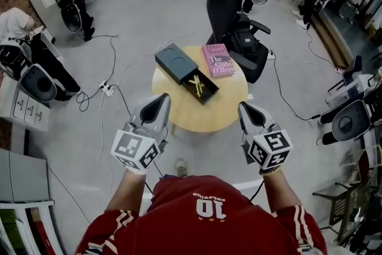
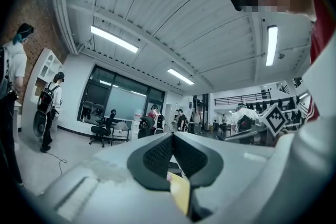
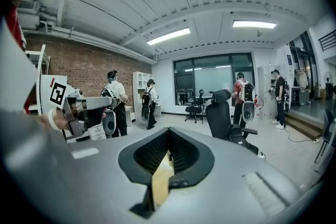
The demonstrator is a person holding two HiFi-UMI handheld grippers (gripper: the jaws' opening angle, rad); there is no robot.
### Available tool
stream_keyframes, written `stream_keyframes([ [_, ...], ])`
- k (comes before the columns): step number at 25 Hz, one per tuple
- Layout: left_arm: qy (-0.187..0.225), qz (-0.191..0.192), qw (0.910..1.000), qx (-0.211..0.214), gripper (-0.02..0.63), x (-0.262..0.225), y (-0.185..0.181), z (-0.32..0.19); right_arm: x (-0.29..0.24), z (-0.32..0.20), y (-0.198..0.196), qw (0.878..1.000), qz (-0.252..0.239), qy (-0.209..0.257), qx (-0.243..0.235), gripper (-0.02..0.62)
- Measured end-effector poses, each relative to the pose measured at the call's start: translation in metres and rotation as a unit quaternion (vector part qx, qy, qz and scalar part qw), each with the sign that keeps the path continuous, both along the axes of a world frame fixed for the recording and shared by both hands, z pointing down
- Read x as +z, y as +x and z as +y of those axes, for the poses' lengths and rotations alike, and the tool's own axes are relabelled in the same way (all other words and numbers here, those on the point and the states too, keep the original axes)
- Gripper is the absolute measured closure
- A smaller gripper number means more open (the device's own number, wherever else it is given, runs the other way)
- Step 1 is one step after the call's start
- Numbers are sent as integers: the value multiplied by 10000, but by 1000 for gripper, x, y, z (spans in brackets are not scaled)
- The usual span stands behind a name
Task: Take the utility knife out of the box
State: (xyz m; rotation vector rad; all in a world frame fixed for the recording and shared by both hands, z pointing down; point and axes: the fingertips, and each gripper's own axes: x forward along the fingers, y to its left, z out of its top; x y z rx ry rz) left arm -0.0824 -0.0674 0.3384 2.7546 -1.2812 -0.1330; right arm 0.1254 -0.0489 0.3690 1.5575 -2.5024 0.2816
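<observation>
1. Left gripper (image 2: 172, 137) and right gripper (image 3: 168, 132): the ribbed dark pads of each are pressing together, with nothing between them. In the head view both are hovering at lower centre, short of the table's near edge.
2. Utility knife (image 1: 197, 85): it is lying in the opened part of the box, at frame centre, well apart from both grippers. It is showing only as a slim yellow crossed shape, and finer detail is too small to tell.
3. Handling (judged): the knife is probably light, stiff and smooth-sided. A pinch across the middle of its body, clear of the blade end, is looking safest, though the box walls may be crowding the jaws.
4. Box (image 1: 174, 61): dark, matt and rectangular, it is sitting on the round pale wooden table (image 1: 230, 107).
5. Pink book (image 1: 218, 60): flat and glossy, it is lying just right of the box.
</observation>
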Motion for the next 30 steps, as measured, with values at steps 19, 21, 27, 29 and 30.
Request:
stream_keyframes([
  [19,-44,65,9988,483,601,6,-21,-80,-7,-71,-32,9995,152,58,259,595],
  [21,-80,96,9986,506,602,8,-20,-83,-7,-73,-34,9996,182,61,229,595],
  [27,-108,103,9987,497,602,16,-18,-89,0,-81,-32,9997,59,90,198,595],
  [29,-119,116,9988,460,602,17,-18,-92,-2,-88,-31,9995,-157,211,149,595],
  [30,-117,121,9989,443,601,16,-17,-94,-5,-93,-32,9991,-262,302,114,595],
])
